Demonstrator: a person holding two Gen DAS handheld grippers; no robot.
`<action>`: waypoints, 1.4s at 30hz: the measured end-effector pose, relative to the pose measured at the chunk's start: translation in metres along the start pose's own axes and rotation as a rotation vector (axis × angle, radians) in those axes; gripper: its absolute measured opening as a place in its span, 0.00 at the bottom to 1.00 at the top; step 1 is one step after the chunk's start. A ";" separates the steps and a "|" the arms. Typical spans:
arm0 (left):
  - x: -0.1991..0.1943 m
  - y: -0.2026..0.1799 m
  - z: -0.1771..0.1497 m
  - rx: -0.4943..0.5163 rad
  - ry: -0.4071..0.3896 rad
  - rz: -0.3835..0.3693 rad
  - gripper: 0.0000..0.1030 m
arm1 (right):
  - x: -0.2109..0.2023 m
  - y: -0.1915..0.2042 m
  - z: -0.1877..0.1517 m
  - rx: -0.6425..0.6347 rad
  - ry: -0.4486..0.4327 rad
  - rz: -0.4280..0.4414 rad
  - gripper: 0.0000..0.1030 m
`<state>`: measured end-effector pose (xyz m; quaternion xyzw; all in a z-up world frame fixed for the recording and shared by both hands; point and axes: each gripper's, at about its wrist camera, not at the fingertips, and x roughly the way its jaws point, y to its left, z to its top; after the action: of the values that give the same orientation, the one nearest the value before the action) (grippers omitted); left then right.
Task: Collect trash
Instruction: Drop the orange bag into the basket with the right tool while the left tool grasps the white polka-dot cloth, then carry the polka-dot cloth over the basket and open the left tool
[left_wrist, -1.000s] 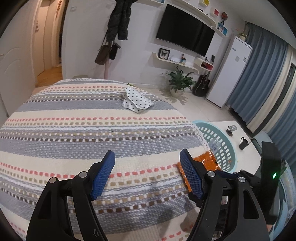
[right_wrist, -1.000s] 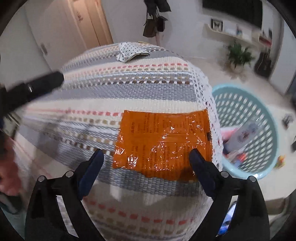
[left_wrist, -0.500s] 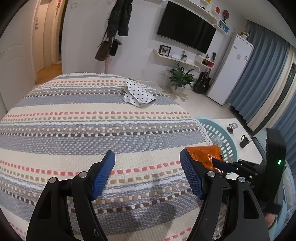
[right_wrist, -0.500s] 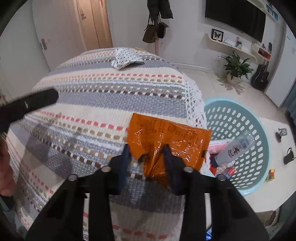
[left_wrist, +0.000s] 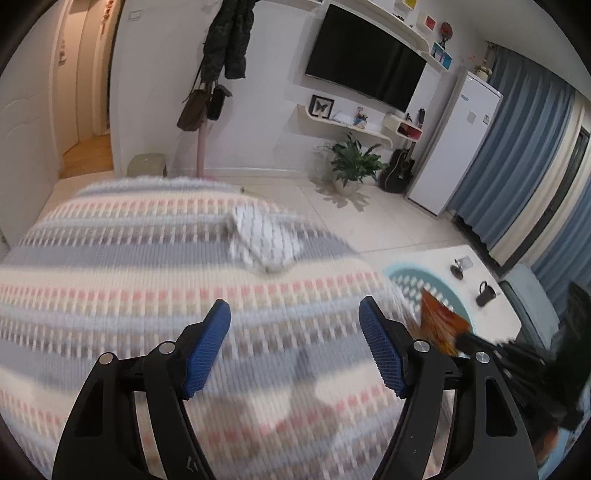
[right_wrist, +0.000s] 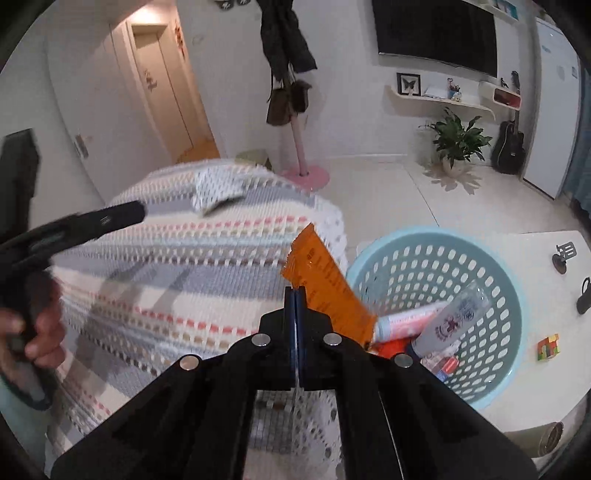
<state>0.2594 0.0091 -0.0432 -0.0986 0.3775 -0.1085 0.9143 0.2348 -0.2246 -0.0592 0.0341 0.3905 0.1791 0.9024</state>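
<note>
My right gripper (right_wrist: 295, 291) is shut on an orange foil wrapper (right_wrist: 325, 280) and holds it lifted above the striped cloth, beside the light-blue laundry basket (right_wrist: 373, 254). The basket holds a bottle (right_wrist: 454, 317) and other packets. In the left wrist view the wrapper (left_wrist: 439, 325) hangs from the right gripper at the right, over the basket rim (left_wrist: 402, 269). My left gripper (left_wrist: 295, 339) is open and empty above the striped cloth (left_wrist: 147, 280). A white dotted packet (left_wrist: 262, 240) lies further back on the cloth; it also shows in the right wrist view (right_wrist: 218, 184).
The basket stands on a white low table (right_wrist: 546, 321) with a small colourful cube (right_wrist: 548, 347) and black holders (right_wrist: 563, 254). A coat stand (right_wrist: 299, 147), a potted plant (right_wrist: 456, 144), a guitar (right_wrist: 511, 147) and a white fridge (left_wrist: 465, 144) stand by the far wall.
My right gripper shut on the orange wrapper, lifted it off the cloth and swung it towards the basket. My left gripper stayed open and moved up and back; its view is blurred.
</note>
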 end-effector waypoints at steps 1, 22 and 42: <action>0.008 0.003 0.008 -0.002 0.008 -0.005 0.70 | 0.000 -0.002 0.003 0.007 -0.007 0.002 0.00; 0.090 -0.011 0.049 0.014 0.035 0.016 0.23 | 0.004 -0.017 0.030 0.047 -0.059 0.060 0.00; 0.090 -0.159 -0.003 0.221 0.101 -0.284 0.24 | -0.014 -0.114 0.002 0.305 -0.052 -0.107 0.00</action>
<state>0.3000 -0.1677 -0.0639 -0.0443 0.3911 -0.2821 0.8749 0.2610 -0.3357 -0.0715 0.1546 0.3908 0.0686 0.9048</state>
